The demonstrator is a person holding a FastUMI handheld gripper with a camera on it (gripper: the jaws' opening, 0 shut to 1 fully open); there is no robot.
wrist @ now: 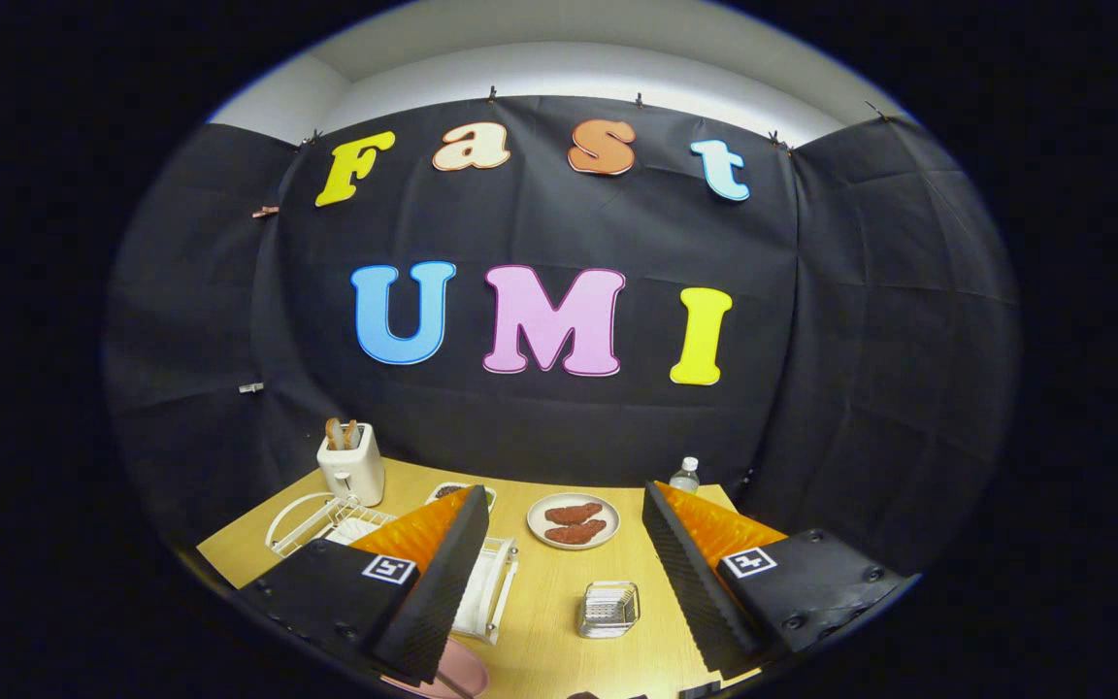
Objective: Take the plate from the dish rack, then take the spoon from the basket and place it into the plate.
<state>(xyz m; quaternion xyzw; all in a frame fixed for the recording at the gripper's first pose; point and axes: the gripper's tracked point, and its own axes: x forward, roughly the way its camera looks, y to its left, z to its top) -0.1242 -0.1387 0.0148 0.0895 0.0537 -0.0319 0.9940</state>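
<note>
My gripper [564,493] is open, held above the wooden table, with nothing between its wide-spread fingers. The white wire dish rack [326,515] stands to the left, partly hidden behind the left finger [443,563]. A pink plate [457,672] peeks out from under that finger's near end, close to the rack's side. Between the fingers, nearer the right finger [690,568], a small metal wire basket [608,610] sits on the table; I cannot make out what is in it.
A white toaster [350,464] with bread slices stands behind the rack. Beyond the fingertips lies a pale plate with brown food pieces [574,521]. A small dish [447,491] and a water bottle [684,474] sit by the back wall.
</note>
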